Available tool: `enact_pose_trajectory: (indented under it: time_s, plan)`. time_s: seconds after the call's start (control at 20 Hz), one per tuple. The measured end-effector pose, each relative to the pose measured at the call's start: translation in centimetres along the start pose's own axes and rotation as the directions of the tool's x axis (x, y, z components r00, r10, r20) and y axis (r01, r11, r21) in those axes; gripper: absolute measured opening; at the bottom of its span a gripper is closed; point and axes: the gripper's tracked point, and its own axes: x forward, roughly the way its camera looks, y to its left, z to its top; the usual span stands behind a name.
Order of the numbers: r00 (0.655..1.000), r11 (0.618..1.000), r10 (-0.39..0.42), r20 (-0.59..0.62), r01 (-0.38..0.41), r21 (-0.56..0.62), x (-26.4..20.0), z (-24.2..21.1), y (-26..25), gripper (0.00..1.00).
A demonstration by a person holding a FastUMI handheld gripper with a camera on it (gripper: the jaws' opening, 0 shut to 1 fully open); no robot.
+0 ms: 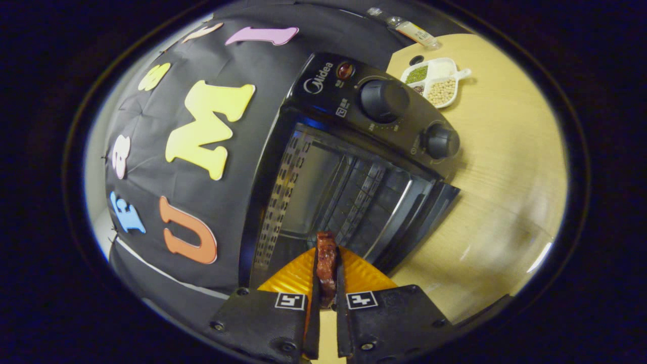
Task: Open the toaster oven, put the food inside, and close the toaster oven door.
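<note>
A black toaster oven (354,151) stands on the wooden table with its glass door (419,222) swung open, so the dark cavity with its wire rack (354,197) is in sight. The whole view is tilted. My gripper (327,268) is shut on a reddish-brown piece of food (326,260), a thin strip held edge-on between the two orange-backed fingers (290,275). The food's tip sits just at the oven's opening, ahead of the cavity floor. Two round knobs (384,101) line the oven's control panel.
Beyond the oven on the light wooden table (505,167) lies a white divided dish (437,81) with green and beige grains. A small bottle (412,31) lies by the table's far edge. Black cloth wall runs beside the oven.
</note>
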Motion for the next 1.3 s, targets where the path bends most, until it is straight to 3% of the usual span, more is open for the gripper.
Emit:
enact_pose_trajectory:
  time_s: [0.2,0.45,0.55,0.65,0.85,0.95,1.1,1.2,1.3]
  plan:
    - [0.999,1.0,0.002,0.046,-0.002,-0.013,3.1,0.3,1.2,0.17]
    - [0.994,0.994,-0.089,0.058,0.092,-0.054,5.2,0.1,-1.8,0.18]
    - [0.994,0.994,-0.091,0.06,0.095,-0.056,5.5,0.0,-2.0,0.19]
    - [0.992,0.981,-0.115,0.058,0.123,-0.148,5.1,-0.1,-2.2,0.21]
    - [0.985,0.941,-0.167,0.031,0.169,-0.294,4.7,-0.8,-2.7,0.36]
    - [0.98,0.9,-0.199,0.033,0.196,-0.389,4.1,-0.5,-3.2,0.47]
    - [0.972,0.791,-0.227,0.059,0.22,-0.571,3.4,0.1,-3.2,0.68]
    - [0.966,0.71,-0.249,0.072,0.233,-0.665,2.6,0.4,-3.7,0.93]
    - [0.964,0.655,-0.25,0.088,0.235,-0.718,1.9,0.9,-3.5,0.97]
